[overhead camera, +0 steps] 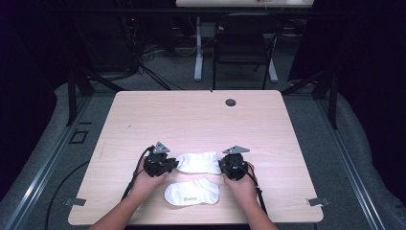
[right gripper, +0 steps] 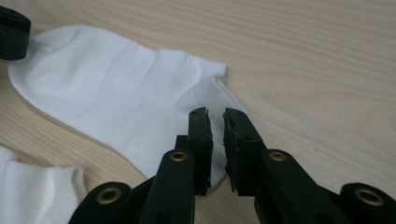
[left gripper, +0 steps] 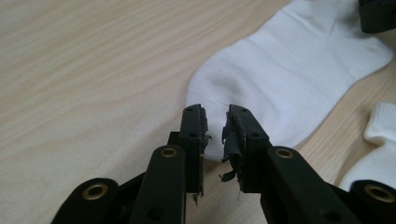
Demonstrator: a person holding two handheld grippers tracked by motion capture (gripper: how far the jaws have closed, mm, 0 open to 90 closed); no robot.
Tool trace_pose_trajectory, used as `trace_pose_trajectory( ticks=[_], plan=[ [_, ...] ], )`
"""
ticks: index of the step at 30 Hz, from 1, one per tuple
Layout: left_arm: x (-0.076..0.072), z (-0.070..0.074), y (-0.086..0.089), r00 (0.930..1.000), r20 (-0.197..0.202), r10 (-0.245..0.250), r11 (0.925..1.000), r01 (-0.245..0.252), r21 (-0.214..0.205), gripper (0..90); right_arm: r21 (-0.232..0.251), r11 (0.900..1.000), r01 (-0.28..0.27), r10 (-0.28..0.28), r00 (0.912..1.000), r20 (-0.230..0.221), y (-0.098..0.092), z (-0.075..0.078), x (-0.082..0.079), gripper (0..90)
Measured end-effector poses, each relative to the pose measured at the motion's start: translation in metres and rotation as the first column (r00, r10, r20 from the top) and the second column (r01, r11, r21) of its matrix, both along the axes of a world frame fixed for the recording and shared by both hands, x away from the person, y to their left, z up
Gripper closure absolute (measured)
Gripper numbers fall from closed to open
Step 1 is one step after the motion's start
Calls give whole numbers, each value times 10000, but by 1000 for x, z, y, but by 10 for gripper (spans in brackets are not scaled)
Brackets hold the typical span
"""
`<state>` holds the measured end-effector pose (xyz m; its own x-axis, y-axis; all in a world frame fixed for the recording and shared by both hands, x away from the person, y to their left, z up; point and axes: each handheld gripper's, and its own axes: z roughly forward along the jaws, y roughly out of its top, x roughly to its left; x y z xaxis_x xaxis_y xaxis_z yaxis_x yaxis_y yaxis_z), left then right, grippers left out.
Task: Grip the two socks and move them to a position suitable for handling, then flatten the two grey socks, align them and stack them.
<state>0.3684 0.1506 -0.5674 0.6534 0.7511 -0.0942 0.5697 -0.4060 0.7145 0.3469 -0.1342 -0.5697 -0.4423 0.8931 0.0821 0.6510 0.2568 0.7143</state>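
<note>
Two white socks lie flat on the wooden table (overhead camera: 191, 120). The far sock (overhead camera: 198, 162) (left gripper: 289, 70) (right gripper: 116, 88) stretches between my two grippers. The near sock (overhead camera: 191, 193) (left gripper: 378, 154) (right gripper: 32, 191) lies just in front of it, between the person's hands. My left gripper (overhead camera: 174, 165) (left gripper: 215, 114) hangs over the far sock's left end, jaws a narrow gap apart with flat sock fabric showing between them. At that sock's right end, my right gripper (overhead camera: 222, 165) (right gripper: 215, 114) holds its jaws the same small distance apart. Neither gripper grips anything.
A round cable hole (overhead camera: 231, 102) sits near the table's far edge. A black chair (overhead camera: 244, 43) and a desk leg (overhead camera: 197, 48) stand beyond the table. Bare wood spreads across the far half and both sides of the socks.
</note>
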Motion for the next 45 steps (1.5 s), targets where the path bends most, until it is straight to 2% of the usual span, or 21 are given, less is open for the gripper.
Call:
trace_pose_trajectory(
  ticks=[4,7,11,13,17,25,27,29,32,35,39,40,45],
  plan=[
    [3,7,0,9998,171,121,9999,-121,13,690,305,9995,75,-81,9998,203,-2,7,0,773],
    [8,8,1,9993,256,257,9997,-257,-18,657,274,9996,106,-113,9996,267,-5,10,3,740],
    [12,5,2,9987,95,502,9987,-502,-45,643,293,9995,124,-129,9998,172,-8,13,9,680],
    [14,4,3,9987,-117,503,9987,-504,-78,644,271,9996,116,-121,9998,177,-10,13,11,671],
    [16,2,3,9986,-144,504,9986,-507,-156,616,442,9988,206,-209,9998,67,-13,10,15,656],
    [20,-6,-2,9983,-314,493,9988,-492,31,607,674,9976,175,-156,9995,-285,-11,2,21,615],
    [20,-8,-3,9982,-411,443,9990,-440,92,622,551,9985,76,-54,9992,-406,-8,-1,22,626],
    [20,-9,-5,9984,-304,472,9988,-469,129,637,508,9987,40,-21,9993,-372,-8,-3,22,640],
    [18,-9,-7,9994,-160,322,9988,-316,369,669,513,9987,-72,98,9987,-501,-5,-4,21,697],
    [16,-9,-9,9995,-83,305,9984,-301,480,723,402,9991,-147,161,9993,-347,-3,-4,20,758],
    [15,-8,-11,9997,-27,256,9977,-254,623,796,237,9994,-266,275,9990,-355,-1,-3,18,846],
    [14,-7,-13,9998,46,200,9969,-203,757,809,189,9994,-278,285,9989,-373,-1,-2,18,854],
    [13,-5,-14,9999,-17,135,9969,-133,780,872,212,9989,-408,414,9988,-262,-1,2,15,860]
  ],
)
